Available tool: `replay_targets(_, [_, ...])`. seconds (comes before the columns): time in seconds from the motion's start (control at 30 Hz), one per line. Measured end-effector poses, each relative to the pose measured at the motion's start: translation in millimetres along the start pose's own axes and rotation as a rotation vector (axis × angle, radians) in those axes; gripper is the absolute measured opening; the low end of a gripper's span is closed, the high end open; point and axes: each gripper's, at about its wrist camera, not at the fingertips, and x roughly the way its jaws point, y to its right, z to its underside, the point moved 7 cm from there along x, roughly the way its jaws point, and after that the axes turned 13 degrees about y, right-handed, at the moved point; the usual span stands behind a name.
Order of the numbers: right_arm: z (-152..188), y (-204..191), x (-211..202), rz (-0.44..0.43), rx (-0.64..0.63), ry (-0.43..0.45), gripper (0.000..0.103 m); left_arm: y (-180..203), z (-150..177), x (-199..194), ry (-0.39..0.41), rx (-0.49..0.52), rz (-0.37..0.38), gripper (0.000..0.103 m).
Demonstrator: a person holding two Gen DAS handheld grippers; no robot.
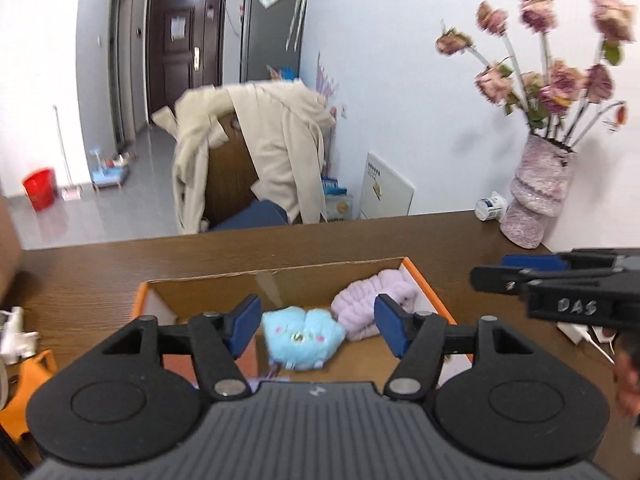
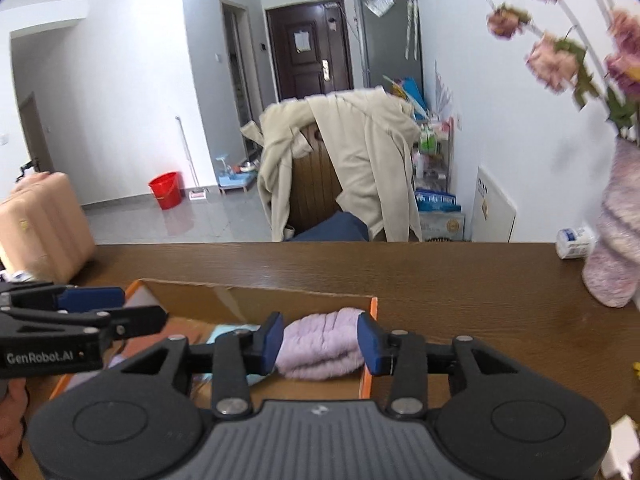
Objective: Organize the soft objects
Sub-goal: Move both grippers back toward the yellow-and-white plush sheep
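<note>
**Left-wrist view: both toys lay in the box, jaws parted**

Left gripper (image 1: pixel 316 326) stood spread, empty, above the blue plush (image 1: pixel 303 334) lying in the cardboard box (image 1: pixel 276 280) beside the lilac plush (image 1: pixel 372 304). Right gripper (image 2: pixel 320 346) framed that lilac plush (image 2: pixel 320 354), pads apart, seemingly not pressing. Best practice, I judged: lift clear straight up, avoiding snagging fur. Both tools pointed forward and downward over the table (image 1: pixel 100 276).
</note>
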Motion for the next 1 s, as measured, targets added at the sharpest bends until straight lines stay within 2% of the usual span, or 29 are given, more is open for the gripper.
replay_targets(0.07, [1.3, -5.6, -33.6, -0.009, -0.017, 0.034, 0.052, 4.0, 6.6, -34.9, 0.038, 0.013, 0.004, 0.072])
replay_targets(0.17, [8.9, -16.7, -81.3, -0.029, -0.048, 0.074, 0.055, 10.7, 25.2, -86.6, 0.079, -0.001, 0.026, 0.079])
replay_targets(0.23, [17.1, -24.6, -111.8, -0.045, -0.065, 0.098, 0.06, 13.2, 42.5, -117.1, 0.086, -0.027, 0.021, 0.079])
replay_targets(0.37, [43.0, -40.4, -166.0, -0.077, -0.099, 0.158, 0.066, 23.3, 73.8, -176.6, 0.155, -0.009, -0.01, 0.086])
replay_targets(0.53, [86.2, -58.9, -219.7, -0.111, -0.11, 0.202, 0.072, 36.7, 113.3, -232.8, 0.225, 0.045, -0.039, 0.093])
replay_targets(0.6, [104.2, -64.5, -233.7, -0.12, -0.094, 0.206, 0.073, 39.0, 127.9, -251.2, 0.243, 0.021, -0.054, 0.097])
replay_targets(0.73, [140.8, -70.7, -263.7, -0.094, -0.07, 0.209, 0.077, 47.3, 160.2, -280.4, 0.274, 0.011, -0.135, 0.097])
replay_targets(0.87, [172.3, -67.9, -290.7, -0.075, -0.02, 0.218, 0.079, 55.5, 188.8, -294.1, 0.25, -0.022, -0.137, 0.098])
replay_targets(1.0, [189.5, -59.1, -305.9, -0.081, 0.035, 0.22, 0.079, 56.5, 200.3, -287.3, 0.215, -0.067, -0.139, 0.098])
